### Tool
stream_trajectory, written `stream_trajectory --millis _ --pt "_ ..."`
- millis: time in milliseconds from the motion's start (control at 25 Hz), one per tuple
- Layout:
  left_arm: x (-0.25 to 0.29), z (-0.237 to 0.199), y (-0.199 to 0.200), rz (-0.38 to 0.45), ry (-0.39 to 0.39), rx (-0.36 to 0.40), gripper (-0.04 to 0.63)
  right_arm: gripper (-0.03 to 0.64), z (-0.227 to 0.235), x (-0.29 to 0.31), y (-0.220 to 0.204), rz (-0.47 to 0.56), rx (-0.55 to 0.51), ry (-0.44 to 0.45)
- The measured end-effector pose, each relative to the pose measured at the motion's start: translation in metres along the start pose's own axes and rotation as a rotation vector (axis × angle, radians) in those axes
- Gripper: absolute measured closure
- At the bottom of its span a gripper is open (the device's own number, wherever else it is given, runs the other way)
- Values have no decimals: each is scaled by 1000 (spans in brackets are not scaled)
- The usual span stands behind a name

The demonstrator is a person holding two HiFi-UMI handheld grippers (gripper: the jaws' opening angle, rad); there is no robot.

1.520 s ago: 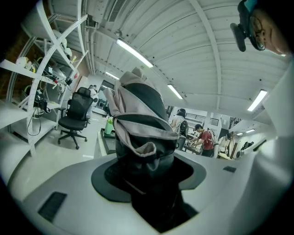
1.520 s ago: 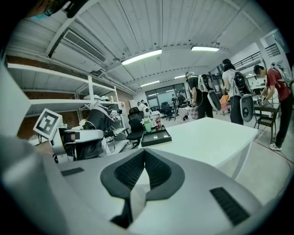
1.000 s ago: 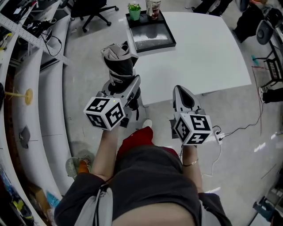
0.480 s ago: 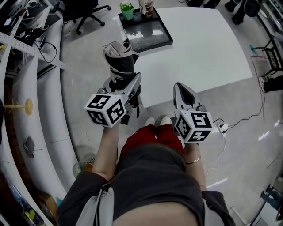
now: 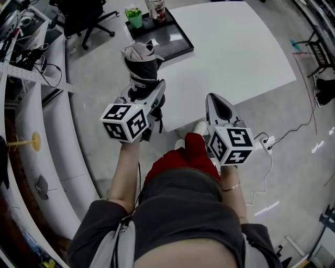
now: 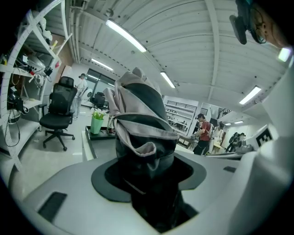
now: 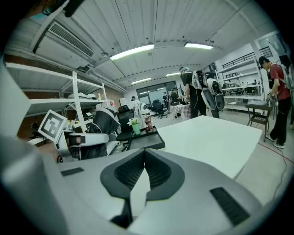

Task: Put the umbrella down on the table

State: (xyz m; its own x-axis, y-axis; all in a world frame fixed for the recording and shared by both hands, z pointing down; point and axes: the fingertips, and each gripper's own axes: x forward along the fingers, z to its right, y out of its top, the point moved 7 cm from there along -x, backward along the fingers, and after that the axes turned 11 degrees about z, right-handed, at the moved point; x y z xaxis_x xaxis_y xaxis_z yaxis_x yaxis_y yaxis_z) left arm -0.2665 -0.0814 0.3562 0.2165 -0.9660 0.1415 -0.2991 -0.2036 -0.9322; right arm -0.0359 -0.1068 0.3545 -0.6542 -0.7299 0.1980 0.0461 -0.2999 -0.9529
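A folded black and grey umbrella (image 5: 140,65) stands upright between the jaws of my left gripper (image 5: 142,96), which is shut on its lower part. In the left gripper view the umbrella (image 6: 140,124) fills the middle and hides the gap of that gripper (image 6: 148,170). It is over the floor, just left of the white table's (image 5: 230,47) near corner. My right gripper (image 5: 217,104) hangs at the table's near edge. Its jaws meet at the tips with nothing between them, as the right gripper view (image 7: 144,155) shows, with the table (image 7: 206,137) ahead.
A black tray (image 5: 167,37) sits on the table's far left corner with a green cup (image 5: 134,17) and a jar. An office chair (image 5: 84,13) stands beyond. White curved benches run along the left. A cable and power strip (image 5: 267,142) lie on the floor to the right.
Both grippers have moved closer to the table's near edge, the left one carrying the umbrella along. The person has stepped forward. The jaws look the same.
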Motion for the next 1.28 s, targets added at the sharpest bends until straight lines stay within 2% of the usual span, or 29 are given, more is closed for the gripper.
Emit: stream_trajectory --millis 560,1280 --pt "94 -5 -17 -130 -117 96 351 598 34 23 -8 -31 43 -57" --pt "165 17 -56 -307 -242 203 352 598 71 38 -22 -73 91 -117"
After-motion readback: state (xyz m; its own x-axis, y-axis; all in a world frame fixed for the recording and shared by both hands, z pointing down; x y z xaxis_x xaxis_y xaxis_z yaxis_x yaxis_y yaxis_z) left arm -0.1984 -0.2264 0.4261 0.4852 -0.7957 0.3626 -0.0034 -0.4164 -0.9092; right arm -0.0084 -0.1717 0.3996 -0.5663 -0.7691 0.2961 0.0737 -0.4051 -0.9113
